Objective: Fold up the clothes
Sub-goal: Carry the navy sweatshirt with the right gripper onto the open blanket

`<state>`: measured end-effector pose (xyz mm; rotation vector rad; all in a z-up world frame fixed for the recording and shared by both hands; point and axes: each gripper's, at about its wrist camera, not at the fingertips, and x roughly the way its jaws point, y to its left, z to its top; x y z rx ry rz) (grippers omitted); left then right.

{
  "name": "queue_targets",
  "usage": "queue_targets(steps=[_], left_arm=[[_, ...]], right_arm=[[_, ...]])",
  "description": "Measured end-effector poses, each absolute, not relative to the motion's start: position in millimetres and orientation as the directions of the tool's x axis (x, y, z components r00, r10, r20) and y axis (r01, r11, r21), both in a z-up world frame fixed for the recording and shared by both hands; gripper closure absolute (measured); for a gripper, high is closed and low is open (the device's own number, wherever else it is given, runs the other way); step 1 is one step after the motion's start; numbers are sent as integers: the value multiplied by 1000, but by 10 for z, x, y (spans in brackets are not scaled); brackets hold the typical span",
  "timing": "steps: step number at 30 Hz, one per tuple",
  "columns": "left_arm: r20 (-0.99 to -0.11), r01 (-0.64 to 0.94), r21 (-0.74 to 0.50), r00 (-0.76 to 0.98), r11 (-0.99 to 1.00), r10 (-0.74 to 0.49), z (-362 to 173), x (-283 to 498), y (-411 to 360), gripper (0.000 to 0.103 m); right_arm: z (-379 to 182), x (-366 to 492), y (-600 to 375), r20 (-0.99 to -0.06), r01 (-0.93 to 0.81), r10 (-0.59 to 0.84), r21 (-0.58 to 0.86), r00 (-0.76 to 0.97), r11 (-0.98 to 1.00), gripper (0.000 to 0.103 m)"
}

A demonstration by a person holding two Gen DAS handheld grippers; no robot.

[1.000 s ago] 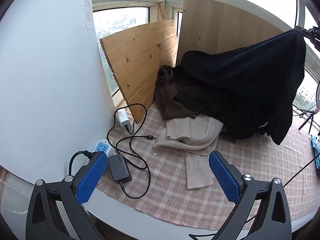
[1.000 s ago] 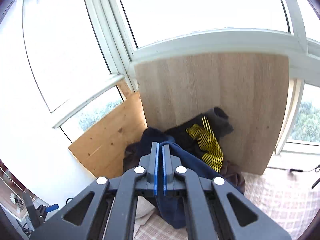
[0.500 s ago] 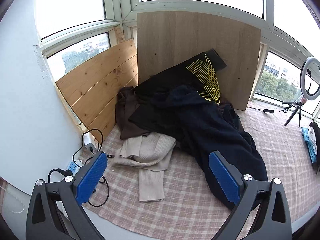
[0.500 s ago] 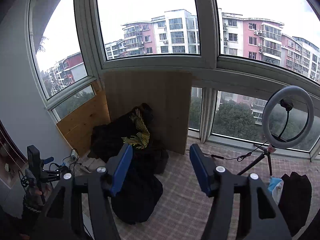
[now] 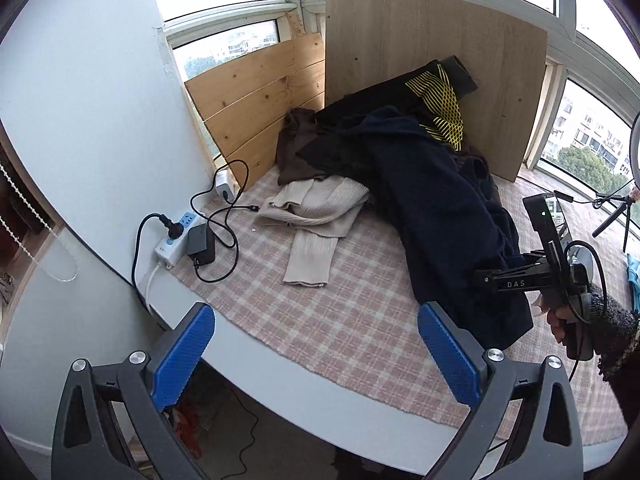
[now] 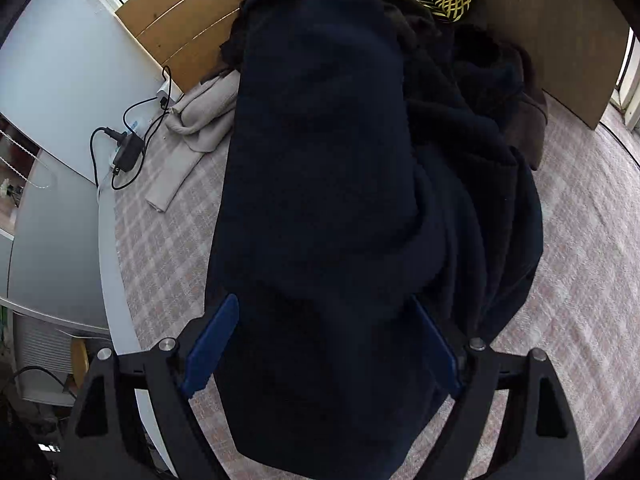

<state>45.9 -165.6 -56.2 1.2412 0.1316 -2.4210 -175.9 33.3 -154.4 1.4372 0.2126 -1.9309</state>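
Right gripper (image 6: 320, 344) angled steeply down over the navy garment (image 6: 344, 184). Blue pads stand apart on either side of the dark cloth, jaws closing; fabric lies between them, pads not seen pressing on it.

From the left wrist view the right gripper (image 5: 486, 280) shows side-on, low at the garment's near end. The hand (image 5: 560, 316) wraps its handle, with a knitted dark sleeve (image 5: 614, 320) behind it.

Left gripper (image 5: 316, 352) tilted down toward the counter's (image 5: 280, 364) near edge, wide open, nothing between the blue pads, clear of all cloth.

Navy garment (image 5: 440, 208) sprawls lengthwise on the checked pink cloth (image 5: 352, 320), running from the heap at the back toward the near edge. At the back, a black piece with yellow lattice print (image 5: 436, 108) leans on a wooden board (image 5: 432, 52). A brown garment (image 5: 294, 148) lies at the heap's left, a beige knit (image 5: 316, 216) sits in front of it, touching the navy one's left side.

Power strip (image 5: 174, 240) with charger and cables by the wall, well apart from the clothes.
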Motion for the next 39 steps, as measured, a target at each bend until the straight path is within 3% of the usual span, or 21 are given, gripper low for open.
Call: queue_targets(steps=[1,4,8,14,15,18,24,27,30,34,36,37,38,39], left_arm=[[-796,416,117,-504,-902,-335,-561,523,-1690,1],[-793,451,136,-484,-882,-370,-538,663,-1809,1],[-788,457,114,-499,-882,-360,-492,544,-1957,1],[-775,335,70,-575,-940,-263,-457,-39,-1755,1],[-783,296,52,-581,-954,-223,-492,-173,-1653,1],[-808,160,-8,-582,-987,-87,-665,-539,-1257,1],[-874,-182,-44,-469,-982,126,-1288,-1187,-21,1],[-912,-299,-18,-386,-954,139,-1660,-1448,555,1],[-932,-383,35,-346,-923,108,-1949,-1656,977,1],[-938,-397,109,-345,-911,38,-2223,-2006,1328,1],[-951,-413,86,-306,-907,49,-2361,-2133,1387,2],[-958,-418,64,-281,-906,61,-2424,-2183,1402,5],[-964,-422,43,-255,-906,73,-2488,-2233,1417,22],[-970,-425,21,-229,-905,85,-2549,-2280,1429,50]], right_arm=[[-1565,-1747,320,-890,627,-439,273,-124,-730,94],[-1315,-1592,503,-852,672,-502,286,-149,-683,95],[-555,-987,1055,-826,767,-493,122,-273,-630,95],[470,-402,2531,-811,637,-311,-96,-496,-765,94],[532,-356,2766,-822,600,-252,-129,-510,-790,88],[340,-293,3331,-822,370,66,-325,-565,-870,28],[-205,-187,4103,-900,195,-91,6,-427,-981,27],[-597,-189,4249,-909,63,-35,10,-416,-998,27],[-877,-298,4460,-895,-52,-102,138,-435,-989,27],[-1168,-642,4388,-889,-55,-148,190,-433,-980,27],[-1352,-839,4285,-903,-15,-165,186,-395,-982,27],[-1448,-935,4232,-910,6,-175,186,-375,-982,27],[-1546,-1023,4169,-922,21,-172,175,-347,-984,27],[-1620,-1074,4090,-930,51,-175,168,-324,-984,27]])
